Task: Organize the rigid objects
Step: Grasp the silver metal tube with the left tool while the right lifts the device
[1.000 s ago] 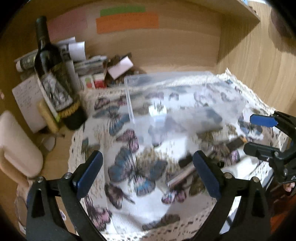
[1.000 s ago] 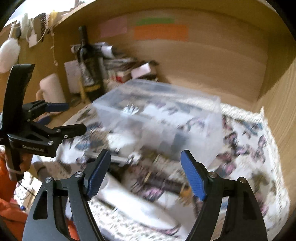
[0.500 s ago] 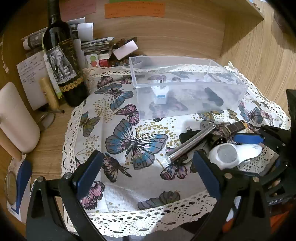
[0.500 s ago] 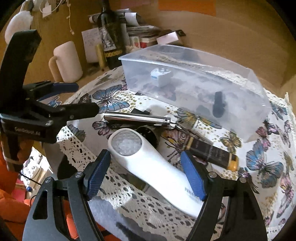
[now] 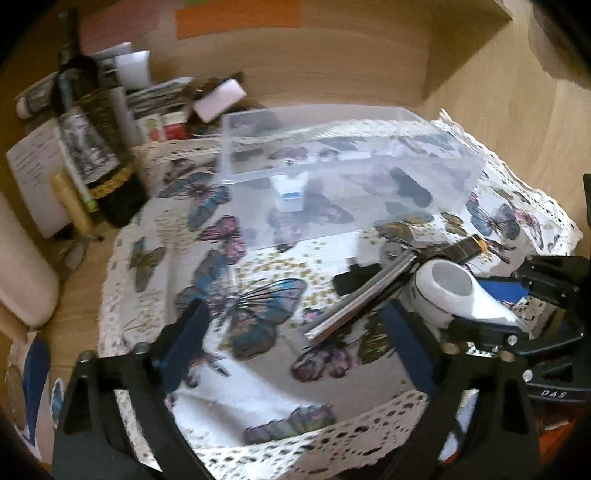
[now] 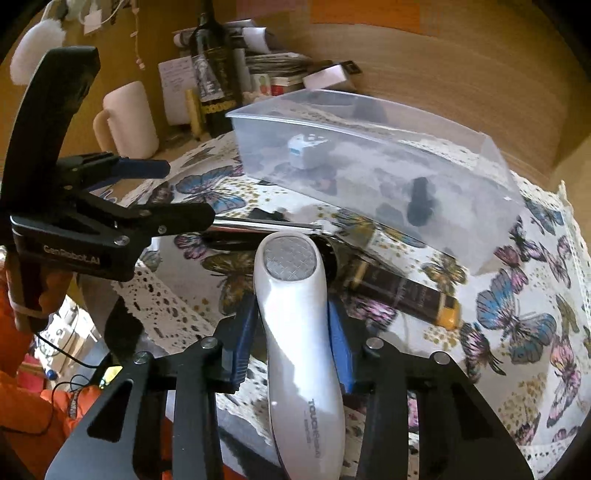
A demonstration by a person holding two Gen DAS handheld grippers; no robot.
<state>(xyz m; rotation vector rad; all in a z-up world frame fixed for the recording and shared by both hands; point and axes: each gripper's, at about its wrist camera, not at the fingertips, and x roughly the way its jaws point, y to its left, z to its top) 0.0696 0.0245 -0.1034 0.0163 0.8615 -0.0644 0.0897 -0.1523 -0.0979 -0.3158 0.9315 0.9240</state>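
Right claw (image 6: 291, 341) closing on white shaver (image 6: 295, 317), round head toward clear bin (image 6: 369, 147).

White cloth (image 6: 424, 321) printed with blue, pink and gold butterflies, lace edge. White shaver (image 6: 295, 321), silver mesh head. Clear box (image 6: 461, 166) at 12 o'clock holds a white-and-blue cube (image 6: 304, 151). Dark tube (image 6: 402, 291), yellow cap, at 3 o'clock. Orange sleeve (image 6: 22, 406).

Wood-grain back wall (image 5: 332, 66) across top of frame, orange paper strip (image 5: 238, 16) at upper centre, wooden side panel (image 5: 517, 122) at right, butterfly-print lace-edged cloth (image 5: 258, 369) below, warm dim light
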